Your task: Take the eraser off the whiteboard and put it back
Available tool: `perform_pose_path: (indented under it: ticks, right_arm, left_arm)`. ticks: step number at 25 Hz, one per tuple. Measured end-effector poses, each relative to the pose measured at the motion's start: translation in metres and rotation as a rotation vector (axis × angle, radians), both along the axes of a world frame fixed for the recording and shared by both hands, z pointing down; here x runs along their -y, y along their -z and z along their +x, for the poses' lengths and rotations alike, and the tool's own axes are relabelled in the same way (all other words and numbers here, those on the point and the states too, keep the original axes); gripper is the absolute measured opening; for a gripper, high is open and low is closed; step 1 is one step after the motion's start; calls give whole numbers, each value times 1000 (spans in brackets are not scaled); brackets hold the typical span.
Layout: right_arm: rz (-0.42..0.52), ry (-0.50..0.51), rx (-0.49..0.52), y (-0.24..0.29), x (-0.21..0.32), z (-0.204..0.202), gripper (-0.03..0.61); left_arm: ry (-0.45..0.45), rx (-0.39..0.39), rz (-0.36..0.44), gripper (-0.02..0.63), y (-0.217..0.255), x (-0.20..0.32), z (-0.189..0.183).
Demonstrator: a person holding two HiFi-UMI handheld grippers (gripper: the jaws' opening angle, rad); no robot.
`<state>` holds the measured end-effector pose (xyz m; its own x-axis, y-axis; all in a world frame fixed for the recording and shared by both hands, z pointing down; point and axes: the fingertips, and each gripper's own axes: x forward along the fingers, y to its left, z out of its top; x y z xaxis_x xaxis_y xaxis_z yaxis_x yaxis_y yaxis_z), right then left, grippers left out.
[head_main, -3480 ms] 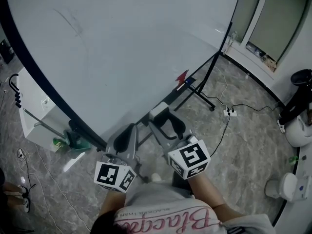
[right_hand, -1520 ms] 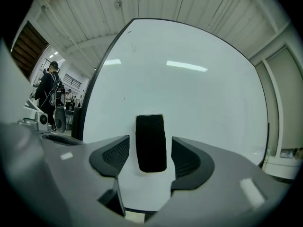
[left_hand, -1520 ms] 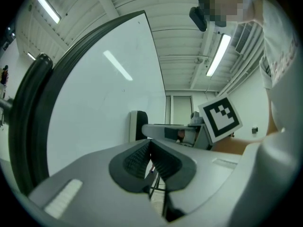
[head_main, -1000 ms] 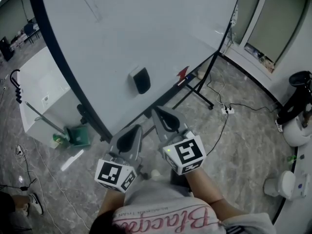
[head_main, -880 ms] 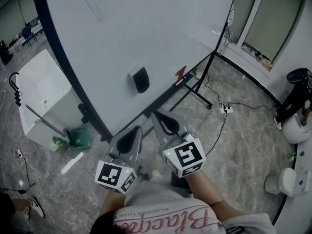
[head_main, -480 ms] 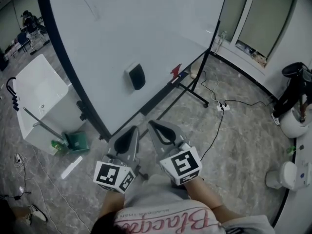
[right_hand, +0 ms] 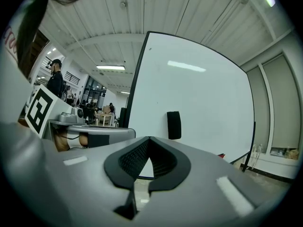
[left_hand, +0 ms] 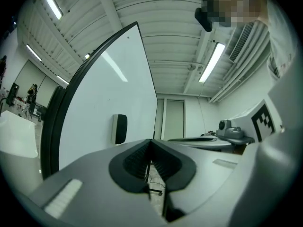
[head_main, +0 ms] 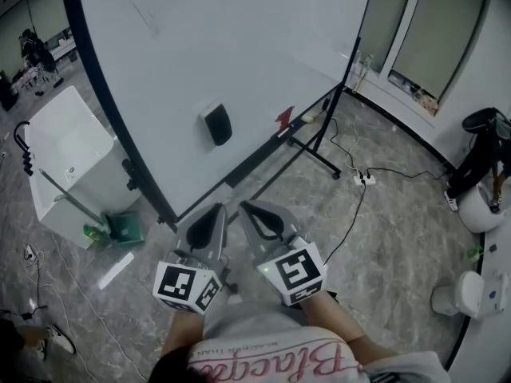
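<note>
Held low near the person, the grey left gripper [head_main: 206, 223] and right gripper [head_main: 259, 218] both have jaws pressed together on nothing. Well beyond them, the small black rectangular eraser [head_main: 216, 124] sits on the large white whiteboard [head_main: 239, 46], apparently either already returned or not yet lifted.

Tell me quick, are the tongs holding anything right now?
Left tongs: closed, holding nothing.
Right tongs: closed, holding nothing; the eraser sits on the whiteboard.
</note>
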<state>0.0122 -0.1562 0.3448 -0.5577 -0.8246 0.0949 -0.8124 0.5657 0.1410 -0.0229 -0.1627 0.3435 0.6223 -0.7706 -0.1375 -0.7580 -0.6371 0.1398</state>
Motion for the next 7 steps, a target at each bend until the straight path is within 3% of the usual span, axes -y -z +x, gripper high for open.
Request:
perform_pose_path:
  ticks: [7]
  right_arm:
    - [-15,11,14,-2,-9,10,0]
  left_arm:
    - [11,0,7,0,2,-9,6]
